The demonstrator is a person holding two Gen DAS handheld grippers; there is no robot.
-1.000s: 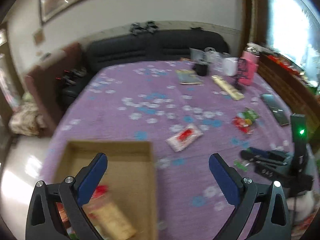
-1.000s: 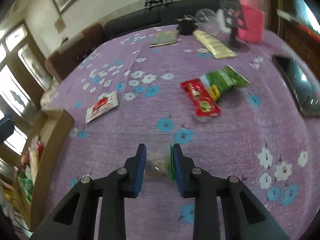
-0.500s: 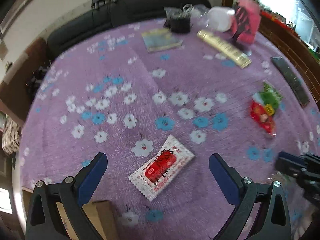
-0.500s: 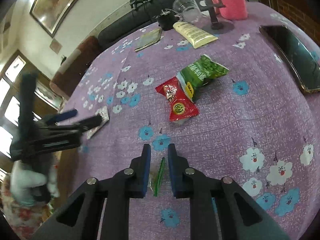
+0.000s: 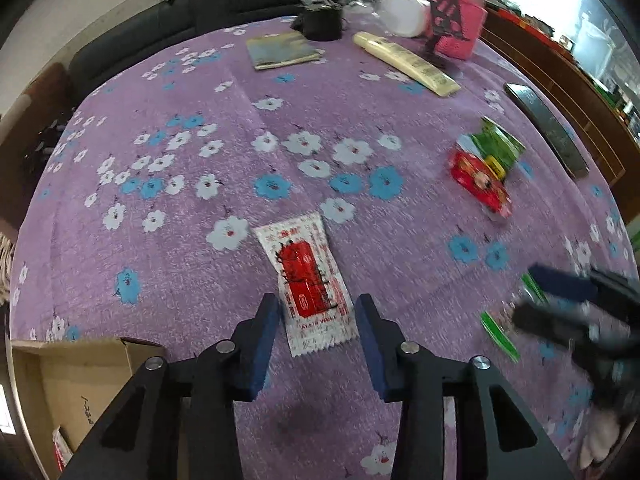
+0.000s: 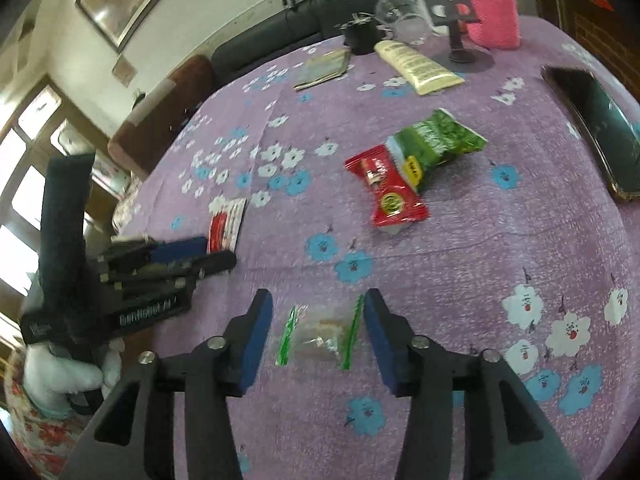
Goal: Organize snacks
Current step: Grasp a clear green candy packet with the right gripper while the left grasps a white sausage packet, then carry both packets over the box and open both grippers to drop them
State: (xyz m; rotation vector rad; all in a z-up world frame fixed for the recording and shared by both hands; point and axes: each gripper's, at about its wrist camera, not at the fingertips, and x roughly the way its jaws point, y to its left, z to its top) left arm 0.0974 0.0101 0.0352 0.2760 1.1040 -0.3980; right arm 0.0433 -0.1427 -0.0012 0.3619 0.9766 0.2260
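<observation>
My left gripper [image 5: 316,340] is open, its jaws on either side of the near end of a white and red snack packet [image 5: 308,280] that lies flat on the purple flowered cloth. My right gripper [image 6: 316,336] is open around a clear packet with green edges [image 6: 320,336], which lies on the cloth. A red packet [image 6: 388,192] and a green packet [image 6: 436,140] lie overlapping further out. The left gripper [image 6: 200,258] also shows in the right wrist view. The cardboard box [image 5: 76,384] is at the lower left of the left wrist view.
At the far end stand a pink container [image 6: 494,12], a phone stand [image 6: 456,20], a cream tube [image 6: 420,66], a booklet [image 6: 324,68], a black cup [image 6: 360,36] and a clear cup [image 6: 396,8]. A dark phone [image 6: 596,124] lies at the right. A sofa lies beyond.
My left gripper moved from over the box to the white and red packet and narrowed around it. My right gripper, shut on the clear packet before, has opened; the packet lies on the cloth.
</observation>
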